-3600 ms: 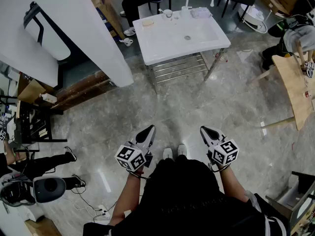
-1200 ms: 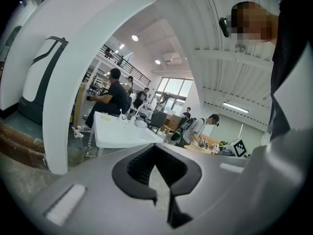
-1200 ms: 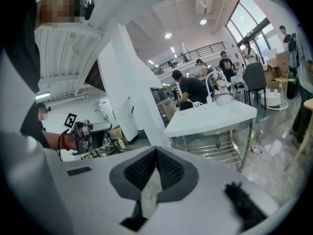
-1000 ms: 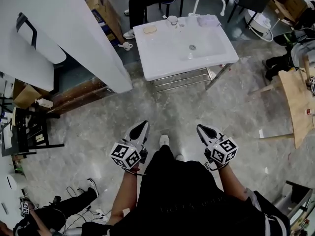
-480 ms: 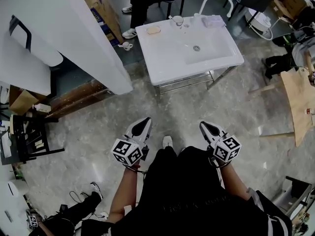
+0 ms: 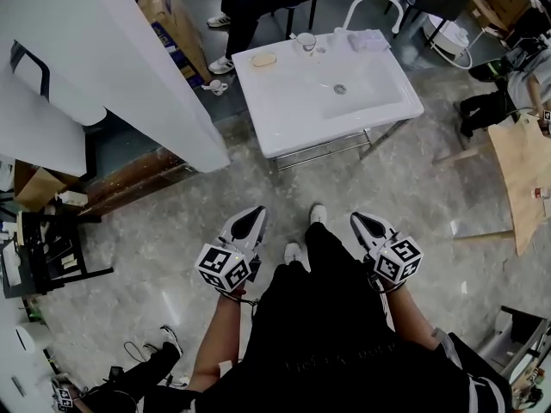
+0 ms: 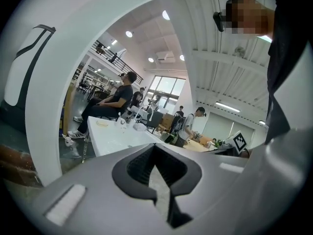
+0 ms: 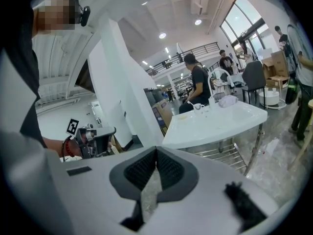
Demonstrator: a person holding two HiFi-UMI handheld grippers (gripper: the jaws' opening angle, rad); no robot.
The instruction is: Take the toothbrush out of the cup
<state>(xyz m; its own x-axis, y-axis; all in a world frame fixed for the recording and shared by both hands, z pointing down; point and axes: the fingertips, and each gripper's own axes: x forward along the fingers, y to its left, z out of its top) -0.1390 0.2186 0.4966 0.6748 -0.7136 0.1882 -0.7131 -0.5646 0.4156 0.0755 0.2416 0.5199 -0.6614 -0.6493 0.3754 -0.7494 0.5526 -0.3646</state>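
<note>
While the person is standing well back from the white washbasin (image 6: 284,93), both tools are hanging empty over the floor: the left gripper (image 6: 256,218) is showing its jaws pressed together on nothing, and the right gripper (image 6: 356,223) is doing the same. The cup (image 6: 306,41) is sitting on the basin's far rim, near the curved faucet (image 6: 372,3), between a tan soap dish (image 6: 263,58) and a folded cloth (image 6: 368,38). The toothbrush (image 8: 190,103) is showing only as a thin pale stick leaning out of the cup in the right gripper view, too small to read further. I am judging it light, stiff and slim, with a smooth and possibly wet handle, so the bare handle above the cup's rim is looking like the place to pinch. The cup itself is probably light enough to tip, which is arguing for steadying it with the other gripper. Counting: one cup, one toothbrush, one faucet, one basin — and two grippers
</note>
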